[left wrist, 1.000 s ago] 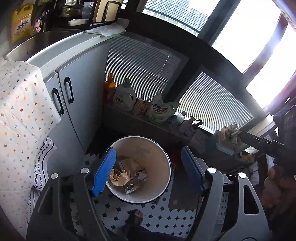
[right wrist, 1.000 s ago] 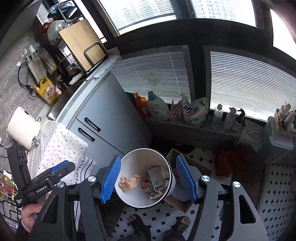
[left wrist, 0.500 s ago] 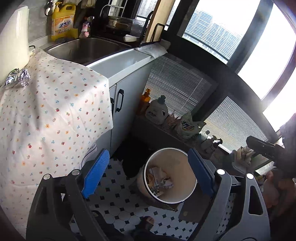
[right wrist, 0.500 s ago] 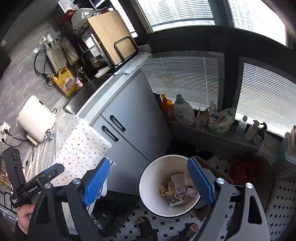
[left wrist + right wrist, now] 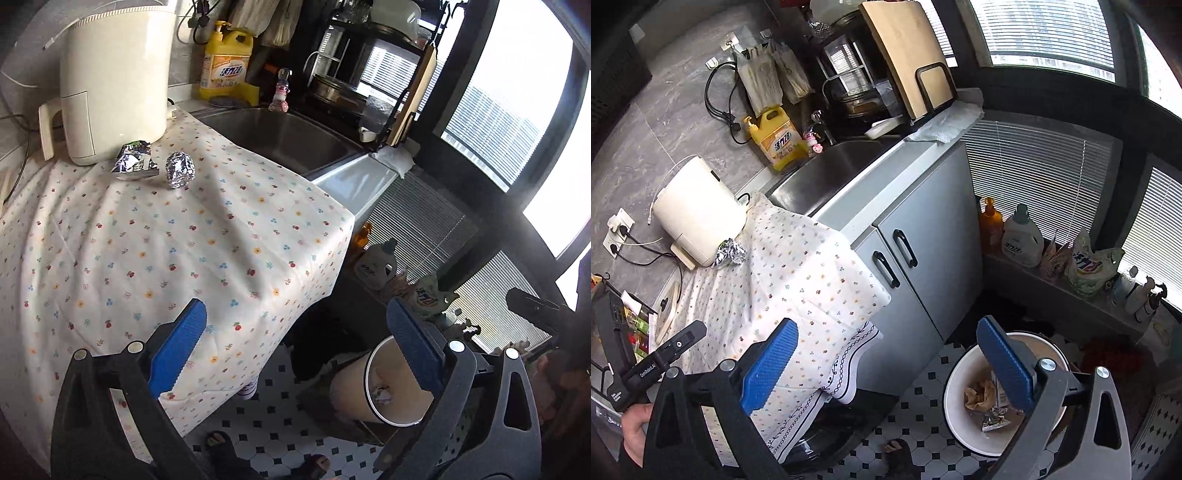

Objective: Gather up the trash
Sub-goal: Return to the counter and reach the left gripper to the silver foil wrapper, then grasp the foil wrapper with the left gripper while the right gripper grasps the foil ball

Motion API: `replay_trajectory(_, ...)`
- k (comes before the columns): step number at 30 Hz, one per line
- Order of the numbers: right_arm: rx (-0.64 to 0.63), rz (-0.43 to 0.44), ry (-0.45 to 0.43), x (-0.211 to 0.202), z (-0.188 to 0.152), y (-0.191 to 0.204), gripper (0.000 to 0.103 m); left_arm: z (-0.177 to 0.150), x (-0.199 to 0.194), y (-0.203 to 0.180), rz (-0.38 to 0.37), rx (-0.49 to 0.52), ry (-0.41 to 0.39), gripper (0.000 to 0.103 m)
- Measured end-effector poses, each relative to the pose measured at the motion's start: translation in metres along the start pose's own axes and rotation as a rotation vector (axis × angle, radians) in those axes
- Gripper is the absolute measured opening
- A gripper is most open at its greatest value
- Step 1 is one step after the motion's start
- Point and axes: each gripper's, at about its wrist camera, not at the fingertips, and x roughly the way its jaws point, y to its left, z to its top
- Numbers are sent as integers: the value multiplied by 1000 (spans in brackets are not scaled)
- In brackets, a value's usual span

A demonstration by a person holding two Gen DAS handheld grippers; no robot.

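Observation:
A silver foil wrapper [image 5: 133, 163] and a crumpled foil ball [image 5: 180, 170] lie on the flowered cloth [image 5: 155, 258] beside a cream kettle [image 5: 110, 77]. They show small in the right wrist view [image 5: 730, 252]. A white trash bin [image 5: 964, 373] on the floor holds crumpled paper and wrappers; it also shows in the left wrist view [image 5: 380, 384]. My left gripper [image 5: 295, 350] is open and empty over the cloth's near edge. My right gripper [image 5: 886, 365] is open and empty, above the cloth's corner and the bin.
A steel sink [image 5: 284, 136] lies past the cloth, with a yellow detergent jug [image 5: 227, 70] and a dish rack [image 5: 871, 92] behind. Grey cupboard doors [image 5: 923, 258] stand under the counter. Detergent bottles [image 5: 1021, 240] line the low sill. My feet stand on the tiled floor [image 5: 280, 439].
Both grippers have swung up and left, away from over the bin toward the cloth-covered counter. The foil trash and kettle have come into the left wrist view. Both stay open.

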Motion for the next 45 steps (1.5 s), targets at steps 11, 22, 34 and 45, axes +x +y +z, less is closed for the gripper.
replay_trajectory(11,-66,6,10,40,13,77,95,39,-3,88,37,-47,-67,97)
replay_trajectory(22,-61,-12,-6,85,22,139,95,89,23,166,30,-74,-93,86)
replay_trajectory(34,-68,-55,8,127,30,188,88,133,78,218,26,-81,-60,63)
replay_trajectory(45,-113,-42,38,166,47,225,81,137,137,237,-21,-94,69,22)
